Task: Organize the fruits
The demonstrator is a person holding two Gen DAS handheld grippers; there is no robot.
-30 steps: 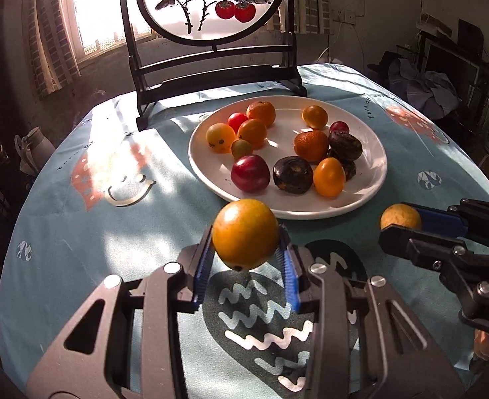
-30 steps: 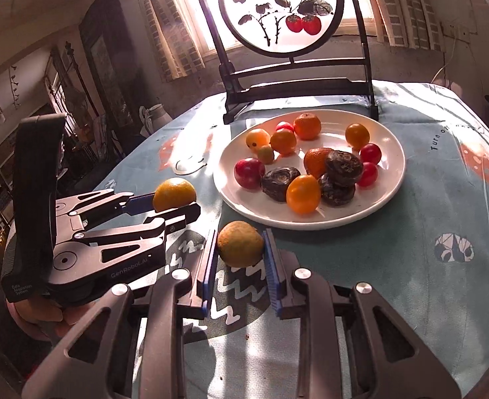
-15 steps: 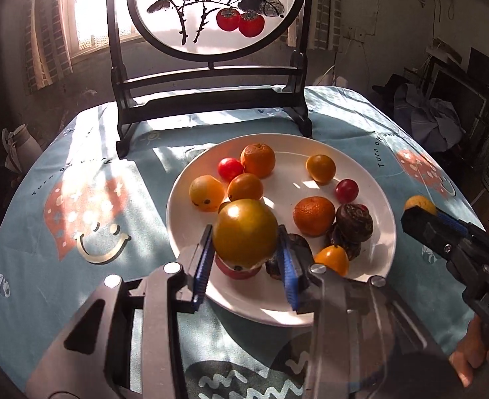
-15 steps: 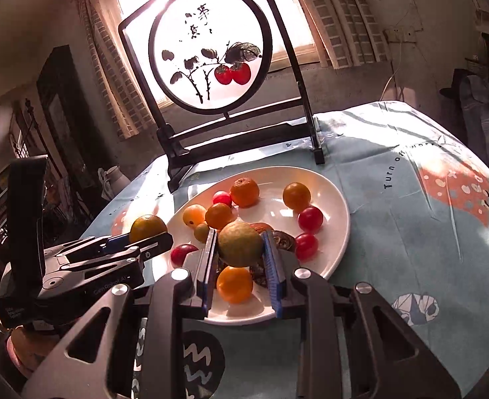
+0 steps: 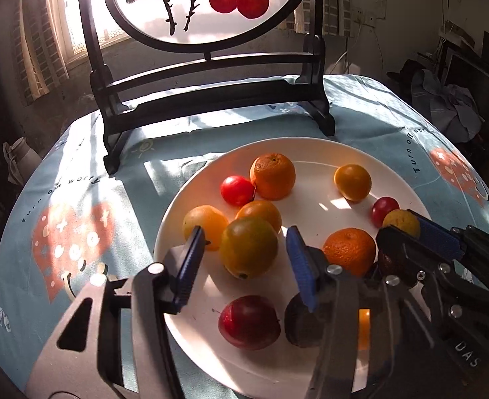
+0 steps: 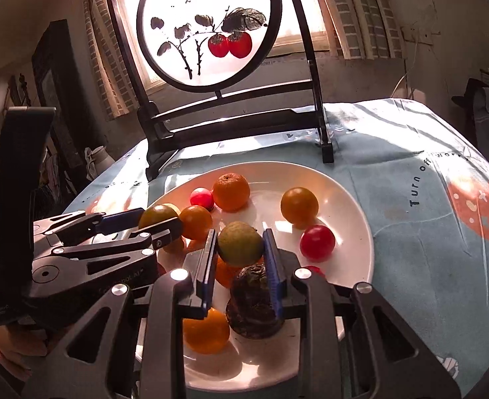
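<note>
My left gripper [image 5: 243, 259] is opening over the plate [image 5: 314, 156]; the orange [image 5: 248, 246] sits between its pads, which stand clear of it. My right gripper [image 6: 239, 249] is clamped on a greenish fruit [image 6: 240, 242], above the plate's near half.

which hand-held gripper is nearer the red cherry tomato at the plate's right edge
Right. The right hand-held gripper, shut on a greenish fruit, hovers just left of the tomato; the left hand-held gripper is across the plate.
</note>
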